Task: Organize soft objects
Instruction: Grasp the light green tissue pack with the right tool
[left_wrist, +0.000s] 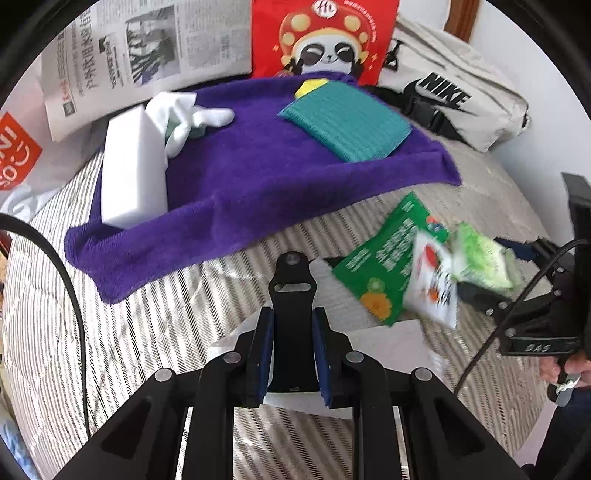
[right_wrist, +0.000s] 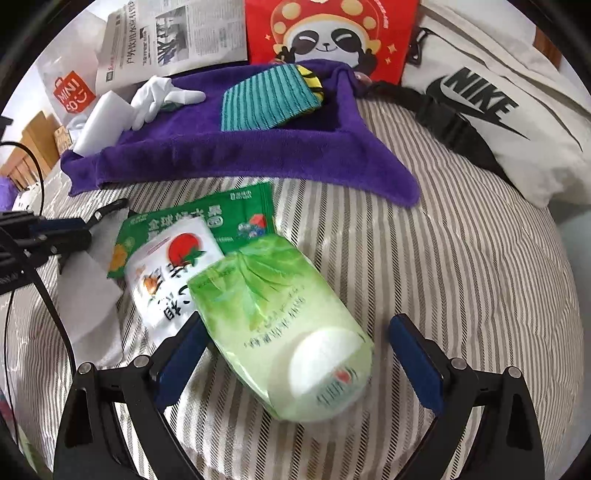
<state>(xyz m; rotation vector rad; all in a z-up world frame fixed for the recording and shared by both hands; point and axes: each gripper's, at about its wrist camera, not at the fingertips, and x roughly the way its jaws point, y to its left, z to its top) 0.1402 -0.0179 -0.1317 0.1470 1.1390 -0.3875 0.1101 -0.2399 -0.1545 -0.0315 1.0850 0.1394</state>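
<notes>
My left gripper (left_wrist: 292, 332) is shut on a black strap-like piece (left_wrist: 291, 284) that stands up between its blue pads, above the striped bed. My right gripper (right_wrist: 295, 350) is open, its fingers on either side of a light green tissue pack (right_wrist: 284, 332) lying on the bed; it also shows in the left wrist view (left_wrist: 484, 258). Beside the pack lie a white packet with a red circle (right_wrist: 170, 273) and a dark green packet (right_wrist: 207, 218). A purple towel (left_wrist: 258, 177) carries a teal cloth (left_wrist: 347, 122), a white glove (left_wrist: 192, 118) and a white foam block (left_wrist: 133, 170).
At the back stand a newspaper (left_wrist: 140, 48), a red panda bag (left_wrist: 325, 37) and a white Nike bag (right_wrist: 491, 110). A Miniso bag (right_wrist: 70, 96) is at far left. White paper sheets (right_wrist: 88, 295) lie on the striped bed cover (right_wrist: 461, 258). Black cables (left_wrist: 70, 295) hang left.
</notes>
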